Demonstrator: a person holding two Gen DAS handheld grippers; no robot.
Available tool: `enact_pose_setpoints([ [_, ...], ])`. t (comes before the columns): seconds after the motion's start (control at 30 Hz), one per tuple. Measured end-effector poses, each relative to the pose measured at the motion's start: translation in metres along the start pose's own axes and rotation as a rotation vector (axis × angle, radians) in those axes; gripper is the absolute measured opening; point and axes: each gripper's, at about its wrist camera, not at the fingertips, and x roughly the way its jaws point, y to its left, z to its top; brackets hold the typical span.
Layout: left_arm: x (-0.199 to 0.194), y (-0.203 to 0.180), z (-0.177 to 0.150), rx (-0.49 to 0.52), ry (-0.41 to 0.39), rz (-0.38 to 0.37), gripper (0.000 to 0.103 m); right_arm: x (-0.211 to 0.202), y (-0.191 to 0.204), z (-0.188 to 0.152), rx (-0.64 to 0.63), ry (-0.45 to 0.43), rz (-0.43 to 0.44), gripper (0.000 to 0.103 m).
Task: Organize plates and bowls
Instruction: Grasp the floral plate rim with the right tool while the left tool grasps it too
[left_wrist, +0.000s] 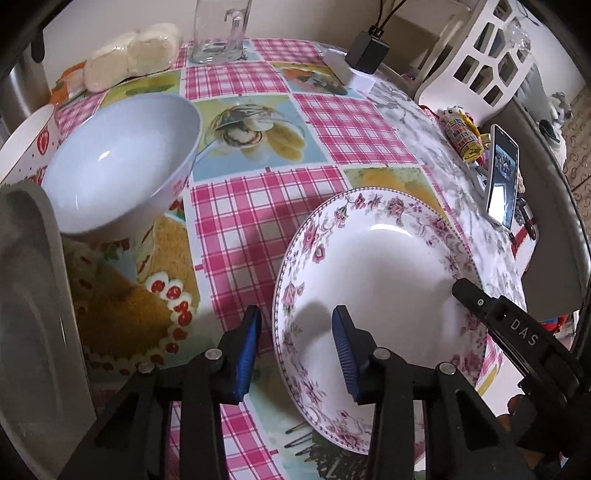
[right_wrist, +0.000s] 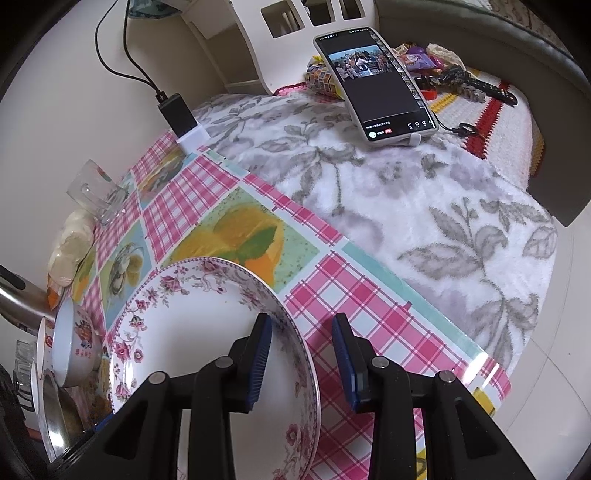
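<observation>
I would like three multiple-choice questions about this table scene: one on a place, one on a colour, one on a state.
1. Where is the white bowl relative to the floral plate?
A) on it
B) beside it on the tablecloth, apart
C) under it

2. What colour are the plate's flowers?
A) blue
B) pink
C) yellow

3. How is the left gripper?
A) shut on the bowl
B) open, far from the plate
C) open, astride the plate's rim

Answers:
1 B, bare cloth shows between bowl and plate.
2 B, pink blooms ring the rim.
3 C, its fingers flank the rim without pressing.
</observation>
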Motion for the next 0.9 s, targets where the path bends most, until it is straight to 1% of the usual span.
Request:
enact_pose_setpoints([
  [0.13,0.0007,0.0010,-0.0003,0.000,-0.011,-0.002,0.041,-0.0004,-0.0009,-0.0007,0.011,-0.001,0.005,0.037],
  [0.3,0.0003,0.0008,-0.0015,0.008,-0.026,0.004,0.041,-0.0015,0.0007,-0.0028,-0.007,-0.010,0.000,0.037],
  [0.37,0.0003,0.0003,-0.0015,0.014,-0.029,0.006,0.041,-0.0023,0.0010,-0.0039,-0.003,-0.013,0.004,0.035],
  [0.4,0.0005,0.0006,-0.0013,0.013,-0.031,0.005,0.041,-0.0023,0.0010,-0.0044,0.000,-0.011,0.014,0.031],
  [0.43,0.0005,0.0014,-0.0011,0.011,-0.033,0.003,0.039,-0.0017,0.0011,-0.0049,0.002,-0.005,0.035,0.026],
  [0.47,0.0008,0.0021,-0.0008,0.009,-0.036,0.003,0.036,-0.0012,0.0012,-0.0050,0.002,-0.002,0.047,0.025],
  [0.5,0.0007,0.0031,-0.0010,0.009,-0.039,0.002,0.035,-0.0016,0.0014,-0.0053,-0.001,-0.005,0.049,0.024],
  [0.57,0.0002,0.0060,-0.0010,0.007,-0.044,-0.003,0.030,-0.0020,-0.0006,-0.0059,0.006,-0.010,0.062,0.023],
  [0.63,0.0000,0.0074,-0.0008,0.004,-0.046,-0.013,0.028,-0.0020,-0.0027,-0.0069,0.015,-0.014,0.078,0.023],
  [0.7,-0.0002,0.0082,-0.0016,0.002,-0.050,-0.021,0.027,-0.0017,-0.0012,-0.0071,0.003,-0.018,0.077,0.022],
  [0.77,0.0002,0.0073,-0.0018,0.003,-0.050,-0.037,0.021,-0.0020,0.0003,-0.0079,-0.009,-0.023,0.073,0.022],
  [0.9,-0.0006,0.0057,-0.0014,0.010,-0.056,-0.030,0.021,-0.0023,-0.0043,-0.0072,0.016,-0.019,0.096,0.020],
])
